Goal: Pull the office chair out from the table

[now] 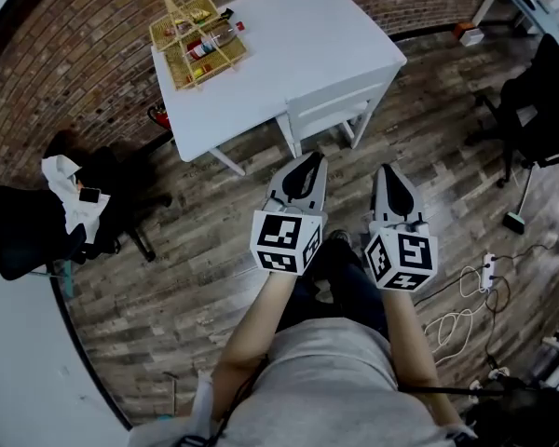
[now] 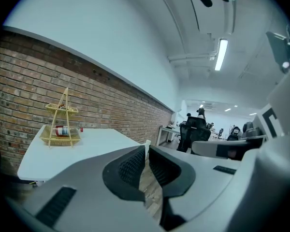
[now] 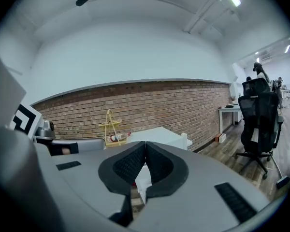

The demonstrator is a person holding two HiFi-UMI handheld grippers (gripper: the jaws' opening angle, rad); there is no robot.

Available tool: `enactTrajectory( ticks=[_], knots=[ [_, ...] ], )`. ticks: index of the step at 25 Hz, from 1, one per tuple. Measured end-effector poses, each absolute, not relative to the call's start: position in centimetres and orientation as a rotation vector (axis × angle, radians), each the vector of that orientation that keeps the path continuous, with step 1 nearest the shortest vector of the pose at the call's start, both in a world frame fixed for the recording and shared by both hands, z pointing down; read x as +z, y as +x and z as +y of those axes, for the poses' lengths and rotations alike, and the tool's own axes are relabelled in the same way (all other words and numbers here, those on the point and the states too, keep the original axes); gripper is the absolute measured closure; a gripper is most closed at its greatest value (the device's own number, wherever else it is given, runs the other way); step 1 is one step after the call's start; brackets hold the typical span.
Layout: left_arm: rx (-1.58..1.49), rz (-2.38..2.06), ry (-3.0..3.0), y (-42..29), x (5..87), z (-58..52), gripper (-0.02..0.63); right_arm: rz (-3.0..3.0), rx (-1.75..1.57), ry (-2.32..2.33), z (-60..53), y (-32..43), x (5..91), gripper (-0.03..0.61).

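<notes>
Seen from the head view, looking steeply down, a person stands on a wood-plank floor point(image 1: 214, 250) facing a white desk point(image 1: 289, 45) set against a brick wall point(image 1: 74, 54). A white chair point(image 1: 328, 110) is tucked under the desk's near edge, so mostly its backrest shows. The left claw point(image 1: 309, 161) and right claw point(image 1: 388, 173) are held side by side, pointing toward the chair but not yet touching it. Both claws are closed and empty; in each gripper view the ribbed pads point(image 3: 130, 164) meet with nothing between them. A wicker basket point(image 1: 197, 37) holding bottles sits at the desk's far corner.

The step in hand looks like the approach. To do it well, both claws would need to open before they reach the backrest. They could then take its top edge, one toward each end, and close firmly. A straight, level pull back toward the person should keep the chair's legs from catching the desk's legs. It should also leave the basket undisturbed.
</notes>
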State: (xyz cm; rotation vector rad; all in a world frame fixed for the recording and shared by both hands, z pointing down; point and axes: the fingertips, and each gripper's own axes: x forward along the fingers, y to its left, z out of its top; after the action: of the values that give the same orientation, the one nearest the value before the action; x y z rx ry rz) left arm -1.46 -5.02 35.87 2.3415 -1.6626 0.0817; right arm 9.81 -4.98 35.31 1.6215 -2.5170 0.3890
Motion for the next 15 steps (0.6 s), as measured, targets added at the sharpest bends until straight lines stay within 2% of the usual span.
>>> enactTrajectory(
  ticks=[15],
  knots=[
    [0.114, -1.775, 2.256, 1.6, 35.7, -15.3, 0.580, -2.606, 0.383, 1.452, -16.3, 12.4, 35.0, 0.563]
  ],
)
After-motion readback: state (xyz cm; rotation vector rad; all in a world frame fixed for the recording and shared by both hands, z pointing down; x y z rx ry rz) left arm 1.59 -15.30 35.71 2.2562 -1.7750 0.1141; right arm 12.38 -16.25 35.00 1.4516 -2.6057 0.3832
